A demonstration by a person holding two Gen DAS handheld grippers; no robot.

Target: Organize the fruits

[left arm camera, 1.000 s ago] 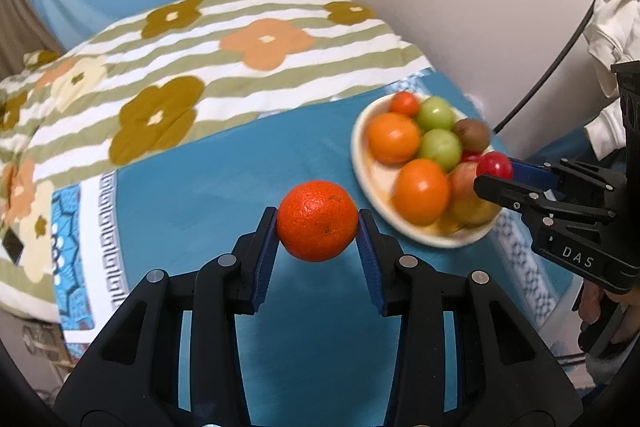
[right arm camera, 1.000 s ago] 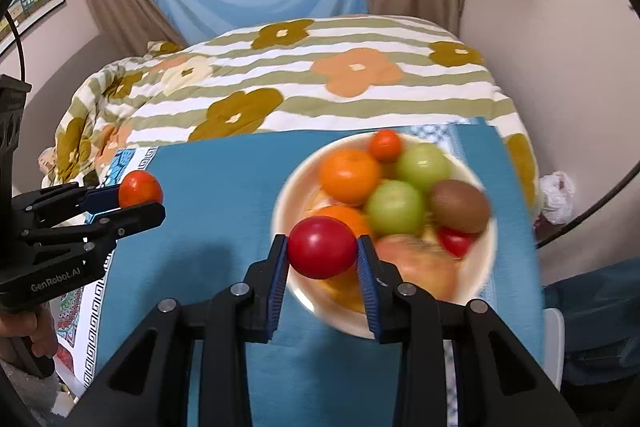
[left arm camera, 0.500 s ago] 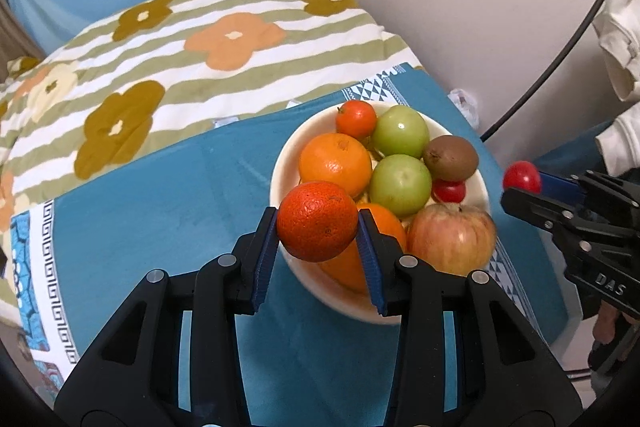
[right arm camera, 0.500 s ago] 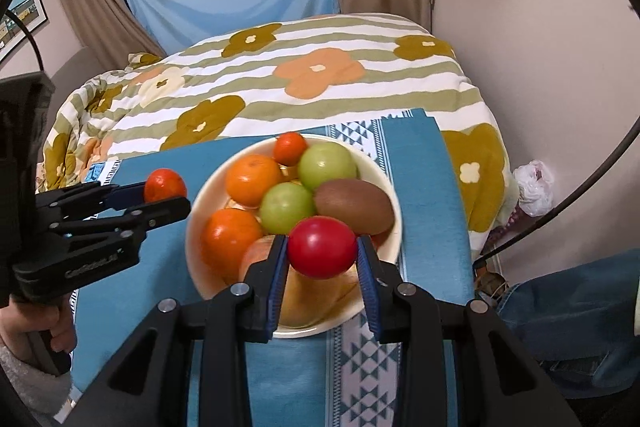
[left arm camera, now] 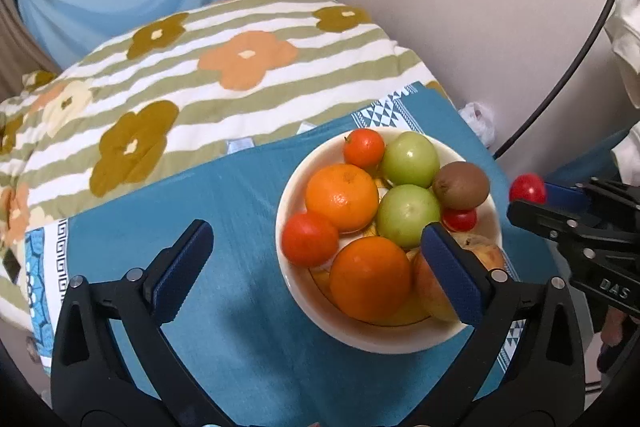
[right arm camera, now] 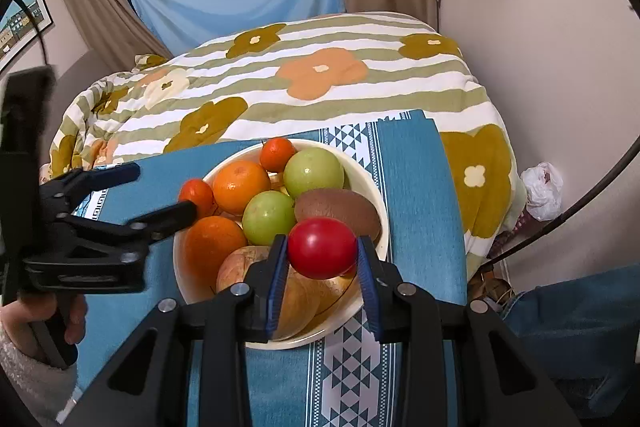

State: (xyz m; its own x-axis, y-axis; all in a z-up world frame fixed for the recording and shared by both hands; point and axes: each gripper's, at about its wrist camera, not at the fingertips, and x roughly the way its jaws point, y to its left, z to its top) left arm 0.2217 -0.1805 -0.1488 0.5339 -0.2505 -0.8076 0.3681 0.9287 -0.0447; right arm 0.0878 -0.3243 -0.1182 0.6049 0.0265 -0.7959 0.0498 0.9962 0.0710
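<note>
Fruits, assorted, gathered in one cream bowl (left arm camera: 400, 341) on a blue cloth (left arm camera: 224, 211) spread over a flowered, striped quilt (left arm camera: 240, 59).

Bowl: shallow, rigid, full; it would probably slide on the cloth if shoved.

Apple (right arm camera: 240, 267): largest piece, blotched red and yellow, at the near edge. Judged heavy and firm; it bruises if dropped.

Oranges, two (left arm camera: 370, 279) (left arm camera: 342, 191): round, pebbled skin gives fair purchase. Best taken across the widest part.

Green fruits, two (left arm camera: 408, 217) (left arm camera: 410, 159): smooth and glossy, likely slippery under the pads.

Kiwi (left arm camera: 460, 185): oval and fuzzy, at the right rim. Probably soft; a light squeeze across the short axis suits it.

Small mandarins, two: one (left arm camera: 364, 147) at the far rim, one (left arm camera: 310, 239) lying against the left rim beside the nearer orange. Light, with a thin, yielding peel.

Cherry tomato in bowl (left arm camera: 460, 219): tucked below the kiwi, partly hidden.

Red tomato (right arm camera: 322, 247): pinched between the pads of the right gripper (right arm camera: 322, 255) and held above the bowl's near right edge. Taut skin, fragile; it wants a low release onto a gap, not onto the pile.

Left gripper (left arm camera: 316, 263): jaws opening, spread wide, nothing between the pads. The bowl's left half shows below them.

Person's hand (right arm camera: 60, 315): grasping the left gripper's handle.
</note>
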